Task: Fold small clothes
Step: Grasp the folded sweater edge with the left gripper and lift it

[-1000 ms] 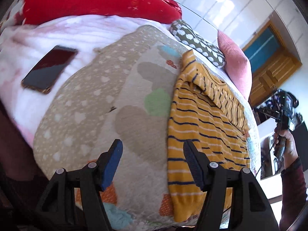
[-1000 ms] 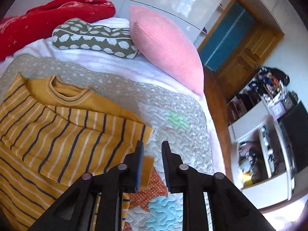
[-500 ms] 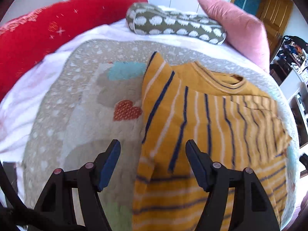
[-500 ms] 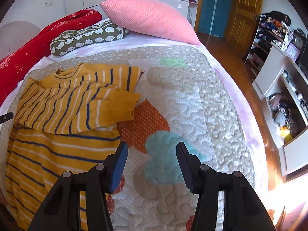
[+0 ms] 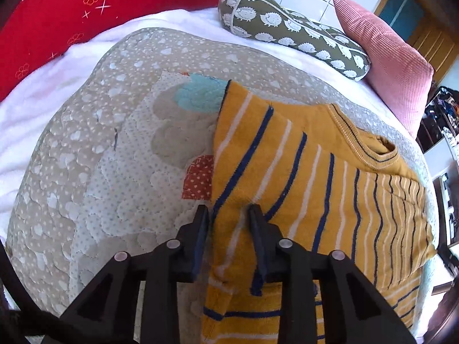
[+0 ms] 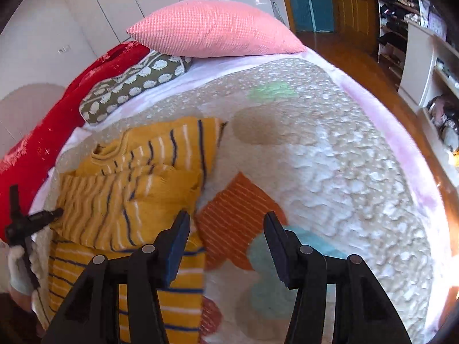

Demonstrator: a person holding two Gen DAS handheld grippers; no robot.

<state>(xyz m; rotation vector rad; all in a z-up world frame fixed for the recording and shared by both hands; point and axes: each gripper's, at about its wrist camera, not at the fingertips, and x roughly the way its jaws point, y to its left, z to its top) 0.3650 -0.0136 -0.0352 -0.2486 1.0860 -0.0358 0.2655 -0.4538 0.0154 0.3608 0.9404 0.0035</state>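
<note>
Left gripper (image 5: pixel 228 215): jaws have just been closing, and a raised fold of the sweater (image 5: pixel 315 177) sits between them. Both pads look pressed into the cloth at its left edge, so I read it as clamped on the sweater. In the right wrist view the same gripper (image 6: pixel 31 218) shows as a small black shape at 9 o'clock, at the sweater's left edge.

Right gripper (image 6: pixel 226 230): jaws have just been opening and stand apart. Nothing is between them, only the quilt (image 6: pixel 330 157) with its orange patch. Its left finger (image 6: pixel 179 240) is just over the sweater's (image 6: pixel 137 192) right edge; I can't tell if it touches.

Sweater: mustard with navy and white stripes, lying on the quilt (image 5: pixel 100 172).
- Left wrist view: it fills the 3 to 6 o'clock part of the frame, collar toward 2 o'clock, one striped flap running up to 12 o'clock.
- Right wrist view: it sits from 9 to 7 o'clock, with a sleeve folded across the body, cuff end toward the frame centre, and the collar toward 10 o'clock.

Around it, left wrist view:
- red blanket (image 5: pixel 86 14) at 11 o'clock
- green pillow (image 5: pixel 292 31) at 1 o'clock
- pink pillow (image 5: pixel 387 66) at 2 o'clock, touching the green one

Right wrist view: the pink pillow (image 6: pixel 215 31) is at 12 o'clock, the green pillow (image 6: pixel 134 86) at 10 to 11 o'clock, and the red blanket (image 6: pixel 51 132) at 9 to 10 o'clock.
</note>
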